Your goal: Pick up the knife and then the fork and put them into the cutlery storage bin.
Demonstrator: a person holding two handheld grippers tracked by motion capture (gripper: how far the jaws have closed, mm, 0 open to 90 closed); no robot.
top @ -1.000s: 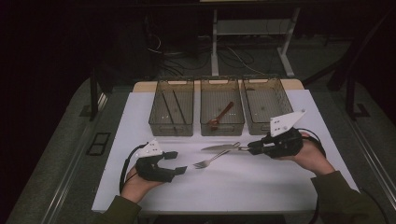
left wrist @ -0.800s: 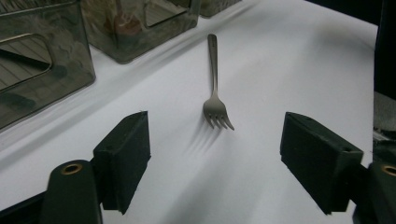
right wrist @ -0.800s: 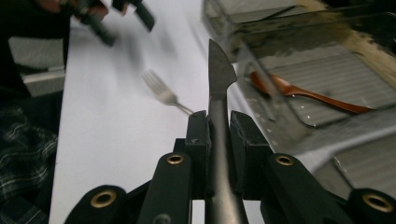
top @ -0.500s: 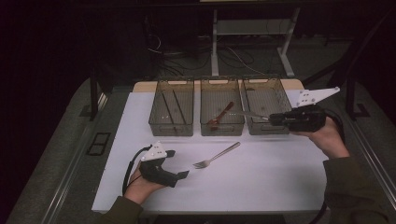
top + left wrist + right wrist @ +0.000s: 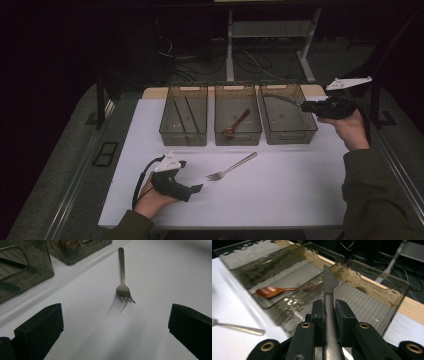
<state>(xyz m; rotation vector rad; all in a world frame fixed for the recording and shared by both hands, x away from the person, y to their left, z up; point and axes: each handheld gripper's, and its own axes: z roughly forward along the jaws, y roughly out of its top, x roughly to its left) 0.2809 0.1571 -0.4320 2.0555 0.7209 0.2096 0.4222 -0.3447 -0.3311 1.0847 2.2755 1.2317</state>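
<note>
Steel table knife (image 5: 329, 287), stiff, slick and light, is pinched by its handle in the right hand-held gripper (image 5: 329, 311) over the rightmost bin (image 5: 289, 116); the left hand-held gripper (image 5: 115, 322), just opened wide and empty, faces a fork (image 5: 123, 287) on the counter (image 5: 280, 195).

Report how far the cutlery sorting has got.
Done: the wooden spoon lies in the middle bin, chopsticks in the left bin. In hand: the right gripper holds the knife over the right bin. Left: the fork on the table, before the wide-open left gripper.
</note>
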